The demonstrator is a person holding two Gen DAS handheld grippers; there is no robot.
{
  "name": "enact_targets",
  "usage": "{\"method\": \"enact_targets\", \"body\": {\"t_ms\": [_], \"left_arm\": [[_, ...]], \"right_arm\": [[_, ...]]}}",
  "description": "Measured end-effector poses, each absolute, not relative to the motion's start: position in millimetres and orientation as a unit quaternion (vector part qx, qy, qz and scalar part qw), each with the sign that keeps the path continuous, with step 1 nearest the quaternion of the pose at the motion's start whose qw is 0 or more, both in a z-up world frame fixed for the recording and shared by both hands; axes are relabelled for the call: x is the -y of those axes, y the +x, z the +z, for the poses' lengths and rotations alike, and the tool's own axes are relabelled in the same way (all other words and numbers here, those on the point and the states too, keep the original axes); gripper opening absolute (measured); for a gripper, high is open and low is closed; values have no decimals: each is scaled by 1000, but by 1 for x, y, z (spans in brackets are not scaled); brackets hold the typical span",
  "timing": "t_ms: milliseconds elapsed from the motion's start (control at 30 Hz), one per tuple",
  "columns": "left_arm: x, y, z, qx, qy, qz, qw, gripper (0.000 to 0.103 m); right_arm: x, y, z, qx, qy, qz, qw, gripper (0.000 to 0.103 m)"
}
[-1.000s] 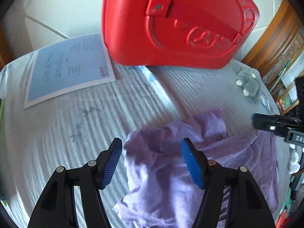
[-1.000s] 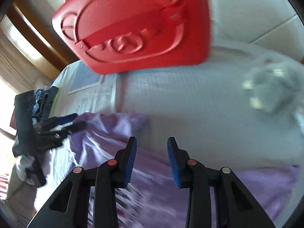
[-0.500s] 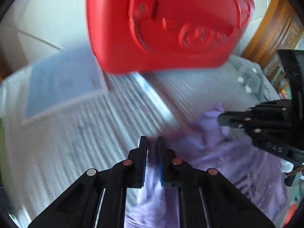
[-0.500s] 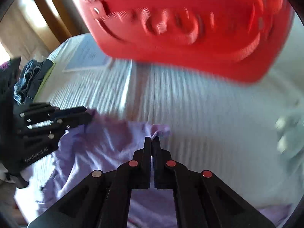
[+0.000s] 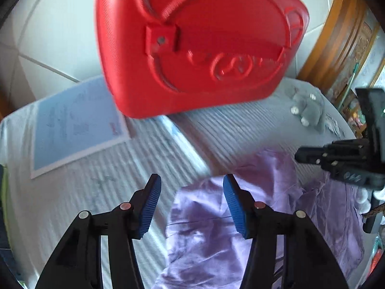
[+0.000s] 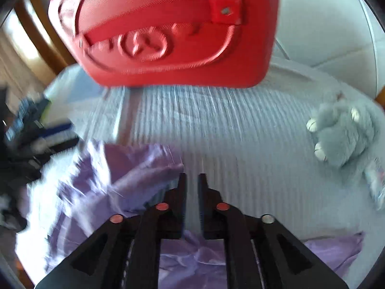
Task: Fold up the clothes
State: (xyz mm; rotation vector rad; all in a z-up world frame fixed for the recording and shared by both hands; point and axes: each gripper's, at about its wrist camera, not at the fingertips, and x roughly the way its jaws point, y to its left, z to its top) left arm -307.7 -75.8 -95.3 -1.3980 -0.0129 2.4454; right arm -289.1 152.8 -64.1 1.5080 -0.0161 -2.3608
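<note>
Lilac garment (image 5: pixel 204 228) lies crumpled; left gripper (image 5: pixel 190 202) fingers wide, right gripper (image 6: pixel 191 187) fingers narrow.
</note>
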Motion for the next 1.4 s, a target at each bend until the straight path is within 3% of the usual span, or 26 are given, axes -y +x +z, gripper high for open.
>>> {"method": "enact_targets", "body": {"t_ms": [33, 100, 233, 267, 300, 333, 400, 633, 733, 833, 933, 1000, 1167, 1333, 1400], "left_arm": [[72, -310, -99, 5, -496, 853, 163, 55], [67, -313, -105, 5, -506, 846, 167, 55], [61, -313, -119, -7, -530, 829, 181, 54], [59, -311, -120, -11, -530, 827, 186, 47], [57, -309, -122, -15, -528, 827, 193, 38], [55, -305, -122, -20, -524, 828, 198, 22], [56, -297, -118, -21, -520, 829, 203, 14], [71, -233, -92, -30, -488, 842, 226, 11], [85, -213, -78, -11, -486, 844, 227, 17], [94, -208, -66, -4, -474, 852, 222, 59], [85, -215, -61, -15, -473, 845, 249, 60], [71, -224, -61, -34, -478, 838, 262, 60], [36, -253, -66, -70, -495, 810, 307, 60], [9, -267, -97, -118, -548, 758, 333, 60], [8, -261, -109, -136, -562, 746, 330, 60]], "right_arm": [[-156, -291, -62, 22, 530, -830, 173, 25], [-160, -296, -60, 59, 534, -823, 186, 52], [-152, -303, -67, 71, 552, -807, 197, 52], [-145, -305, -73, 63, 560, -802, 198, 52], [-132, -311, -76, 54, 569, -795, 202, 47], [-125, -310, -81, 46, 573, -792, 206, 40], [-108, -307, -87, 11, 571, -792, 217, 6], [-107, -248, -37, -61, 443, -849, 280, 6], [-116, -184, -27, -138, 387, -846, 340, 6], [-123, -146, -43, -188, 407, -813, 371, 7], [-134, -119, -62, -206, 448, -781, 383, 8], [-142, -115, -68, -173, 471, -779, 376, 17], [-177, -130, -60, -35, 486, -811, 323, 21], [-166, -139, -57, -4, 479, -815, 328, 24], [-159, -135, -57, -14, 475, -815, 332, 42]]}}
